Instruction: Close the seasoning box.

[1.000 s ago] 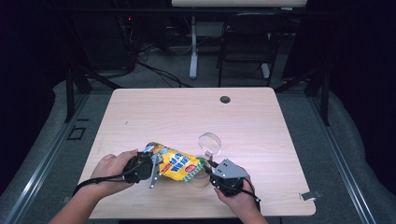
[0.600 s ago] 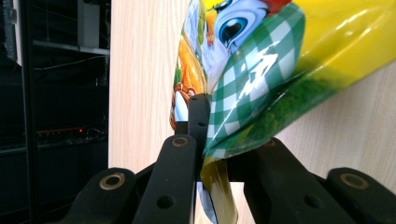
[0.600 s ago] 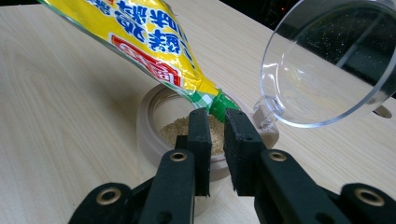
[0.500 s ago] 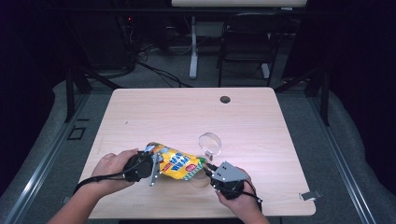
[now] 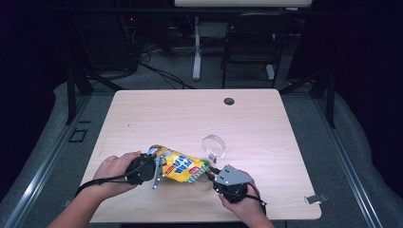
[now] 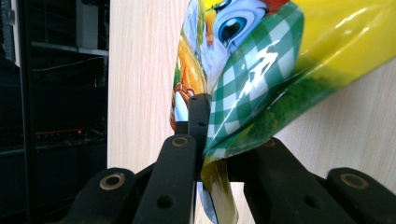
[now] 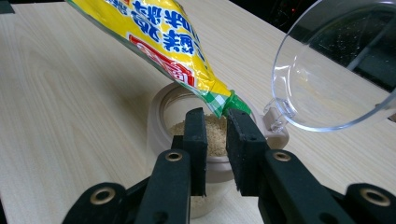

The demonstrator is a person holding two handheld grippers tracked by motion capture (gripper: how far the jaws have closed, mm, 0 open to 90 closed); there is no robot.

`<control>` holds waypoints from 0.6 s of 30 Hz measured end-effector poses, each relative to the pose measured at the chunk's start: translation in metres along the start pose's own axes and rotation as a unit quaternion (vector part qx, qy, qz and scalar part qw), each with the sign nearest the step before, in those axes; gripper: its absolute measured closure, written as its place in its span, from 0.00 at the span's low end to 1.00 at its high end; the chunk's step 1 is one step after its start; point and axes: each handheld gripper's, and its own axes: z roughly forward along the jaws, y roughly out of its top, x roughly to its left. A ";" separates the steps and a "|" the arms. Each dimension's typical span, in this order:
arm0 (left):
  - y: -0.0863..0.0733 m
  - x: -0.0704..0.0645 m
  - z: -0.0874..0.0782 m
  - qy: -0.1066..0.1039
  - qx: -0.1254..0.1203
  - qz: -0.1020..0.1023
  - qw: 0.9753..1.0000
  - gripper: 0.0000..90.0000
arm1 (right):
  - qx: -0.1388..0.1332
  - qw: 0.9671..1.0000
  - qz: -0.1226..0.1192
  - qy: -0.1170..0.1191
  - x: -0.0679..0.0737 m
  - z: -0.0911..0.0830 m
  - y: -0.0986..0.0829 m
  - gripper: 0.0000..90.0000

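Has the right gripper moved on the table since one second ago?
Yes, slightly. In the high view the right gripper has slid a little toward the near table edge, away from the round hole. It holds the jar under the yellow bag.

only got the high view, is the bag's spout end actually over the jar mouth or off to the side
Observer: Over it. In the right gripper view the yellow bag points its green corner down above the mouth of the jar.
Operator: anything in the jar
Observer: Yes, tan granules lie inside it.
Operator: left grip solid on the bag
Observer: The left gripper is shut on the bag's other end, with the foil pinched between its jaws.
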 end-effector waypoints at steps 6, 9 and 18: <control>0.001 0.000 0.000 0.005 0.001 0.002 1.000 0.94 | 0.007 1.000 -0.008 0.000 0.003 0.008 0.001 0.89; 0.001 -0.001 0.000 0.007 0.002 0.004 1.000 0.94 | 0.009 1.000 -0.009 -0.002 0.001 0.010 0.003 0.93; 0.000 -0.004 0.001 0.017 -0.001 -0.004 1.000 0.94 | 0.021 0.999 -0.046 -0.020 0.006 0.010 0.007 1.00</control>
